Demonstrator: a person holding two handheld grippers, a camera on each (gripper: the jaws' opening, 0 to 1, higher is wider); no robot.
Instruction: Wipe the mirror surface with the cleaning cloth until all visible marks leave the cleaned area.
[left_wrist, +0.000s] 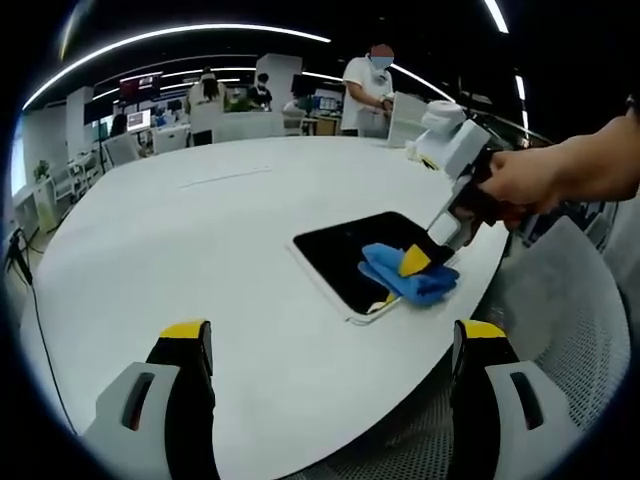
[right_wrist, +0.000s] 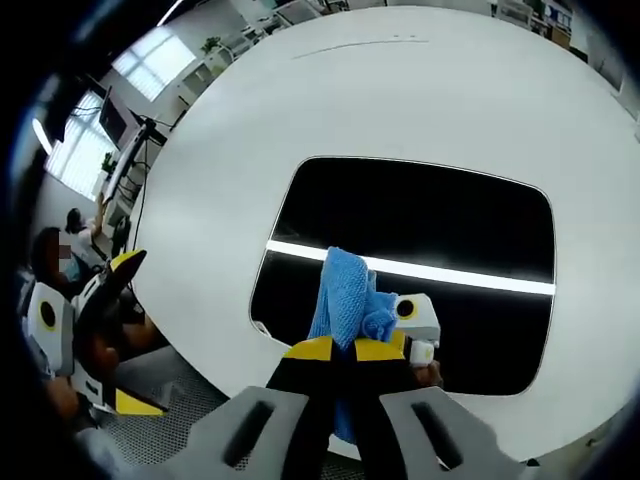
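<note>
Mirror (right_wrist: 420, 215) wiping is underway with the right gripper (right_wrist: 345, 352): its 2 yellow-tipped jaws are pressing together on the blue cleaning cloth (right_wrist: 347, 295), which is bunching up between them and spilling forward onto the glass. In the right gripper view the cloth is sitting at about 6 o'clock on the mirror, near its closest edge, with most of the dark pane stretching away toward 12 o'clock and out toward 3 o'clock. A bright strip of reflected ceiling light is crossing the pane just beyond the cloth.

The mirror is lying flat on the white table (right_wrist: 400, 90), close to the table's rounded edge. Its long axis is running roughly 9 to 3 in that view, so I judge the coming strokes need to be sweeping outward and sideways along it.

In the left gripper view the left gripper (left_wrist: 335, 345) is hovering over bare table with its jaws spread wide, grasping nothing, well apart from the mirror (left_wrist: 345, 255), which is lying at about 1 o'clock from it. The right gripper (left_wrist: 428, 262) is therefore far nearer the work. Whether any marks are remaining on the glass is too hard to tell.
</note>
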